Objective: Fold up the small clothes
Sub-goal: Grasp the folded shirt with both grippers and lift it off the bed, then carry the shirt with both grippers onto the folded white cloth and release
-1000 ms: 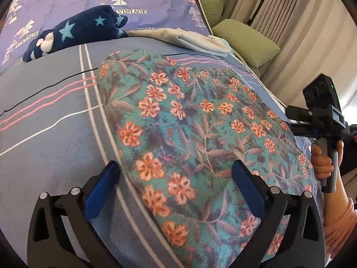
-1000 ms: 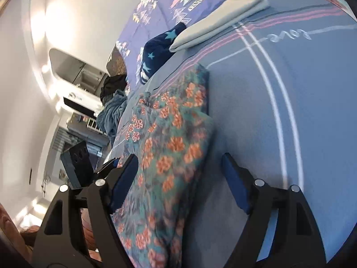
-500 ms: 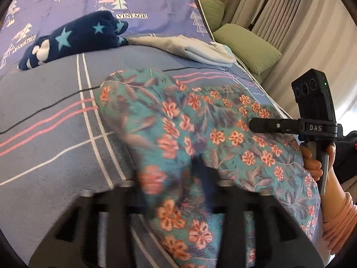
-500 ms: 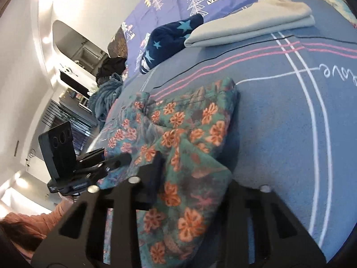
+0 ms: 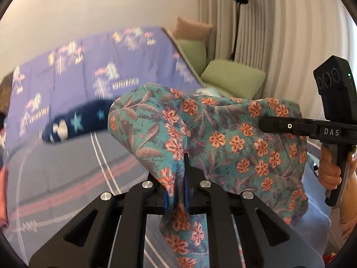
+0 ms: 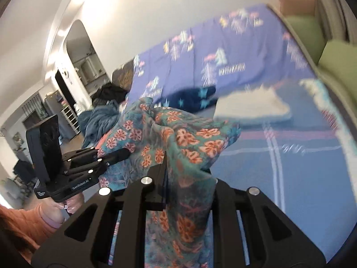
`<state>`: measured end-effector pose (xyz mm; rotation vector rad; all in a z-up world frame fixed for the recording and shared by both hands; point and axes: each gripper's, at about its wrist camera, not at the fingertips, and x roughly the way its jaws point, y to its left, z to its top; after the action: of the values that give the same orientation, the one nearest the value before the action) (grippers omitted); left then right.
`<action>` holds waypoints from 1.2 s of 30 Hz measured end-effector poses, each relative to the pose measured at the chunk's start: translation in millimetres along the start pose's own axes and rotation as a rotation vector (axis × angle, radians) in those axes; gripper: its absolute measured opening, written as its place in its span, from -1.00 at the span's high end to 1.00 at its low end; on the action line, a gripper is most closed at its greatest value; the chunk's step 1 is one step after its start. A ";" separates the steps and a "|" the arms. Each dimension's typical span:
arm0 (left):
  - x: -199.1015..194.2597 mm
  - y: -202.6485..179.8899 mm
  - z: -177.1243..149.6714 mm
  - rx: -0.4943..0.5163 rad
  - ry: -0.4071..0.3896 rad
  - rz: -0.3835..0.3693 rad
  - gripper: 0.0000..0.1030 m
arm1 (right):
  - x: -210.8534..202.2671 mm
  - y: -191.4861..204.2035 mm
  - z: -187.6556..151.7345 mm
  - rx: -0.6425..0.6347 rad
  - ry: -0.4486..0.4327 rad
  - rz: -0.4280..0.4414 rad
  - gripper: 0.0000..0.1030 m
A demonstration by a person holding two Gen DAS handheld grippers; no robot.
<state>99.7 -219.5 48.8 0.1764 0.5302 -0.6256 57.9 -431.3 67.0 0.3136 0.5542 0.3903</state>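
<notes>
A teal garment with orange flowers (image 5: 223,134) hangs lifted above the blue striped bed sheet (image 5: 67,174). My left gripper (image 5: 178,178) pinches one edge of it, and its jaws are closing with the cloth between the blue pads. In the right wrist view the same garment (image 6: 189,138) drapes over my right gripper (image 6: 178,178), whose jaws are also closing on a fold; its right finger is hidden under the cloth. Each gripper shows in the other's view: the right gripper (image 5: 263,125) at the garment's far side, the left gripper (image 6: 120,154) at the left.
A navy star-print garment (image 5: 73,125) and a folded pale cloth (image 6: 252,109) lie further up the bed, before a purple quilt (image 5: 89,67). Green cushions (image 5: 232,78) stand at the right by the curtain. A blue-grey heap of clothes (image 6: 100,120) lies beyond the bed.
Both grippers went from open around the flat garment's edge to closed on it. They have lifted it off the bed, so it now hangs bunched between them.
</notes>
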 end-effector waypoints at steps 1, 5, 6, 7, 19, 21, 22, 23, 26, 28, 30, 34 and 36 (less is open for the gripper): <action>-4.5 -3.3 10.2 0.018 -0.021 0.001 0.80 | -8.7 3.7 5.8 -0.014 -0.031 -0.021 0.70; -12.5 -15.1 65.9 0.090 -0.109 0.018 0.79 | -32.6 8.8 49.1 -0.039 -0.143 -0.093 0.70; -11.8 -16.4 83.7 0.103 -0.133 0.024 0.79 | -36.0 6.7 67.8 -0.047 -0.172 -0.114 0.70; -10.3 -17.2 99.6 0.111 -0.154 0.030 0.79 | -36.5 3.7 84.7 -0.049 -0.195 -0.134 0.70; 109.9 2.8 223.4 0.133 -0.212 0.178 0.78 | 52.2 -83.7 223.8 -0.028 -0.293 -0.336 0.70; 146.3 13.0 224.5 0.126 -0.173 0.206 0.71 | 87.5 -103.9 230.9 -0.001 -0.263 -0.368 0.62; 168.1 21.0 225.0 0.115 -0.150 0.232 0.68 | 106.4 -114.9 232.3 0.012 -0.247 -0.388 0.56; 191.8 30.2 222.9 0.103 -0.127 0.266 0.44 | 137.4 -133.1 232.6 0.019 -0.215 -0.443 0.18; 277.5 64.9 201.1 0.119 -0.002 0.532 -0.25 | 205.5 -174.3 216.2 0.035 -0.075 -0.689 -0.17; 319.0 84.4 173.6 0.165 0.132 0.586 -0.26 | 236.4 -200.5 185.4 0.086 0.012 -0.724 -0.15; 328.5 95.4 147.4 0.174 0.179 0.551 -0.29 | 247.4 -208.7 155.3 0.104 0.051 -0.670 -0.11; 303.7 108.1 107.6 0.111 0.178 0.463 -0.43 | 233.5 -205.6 93.6 0.105 0.053 -0.674 -0.11; 278.2 114.2 92.2 0.044 0.181 0.406 -0.46 | 206.0 -192.2 65.9 0.114 0.022 -0.660 -0.12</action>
<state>396.6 -298.9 -17.9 0.3740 0.6338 -0.2262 308.1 -522.2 -46.3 0.2193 0.6680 -0.2761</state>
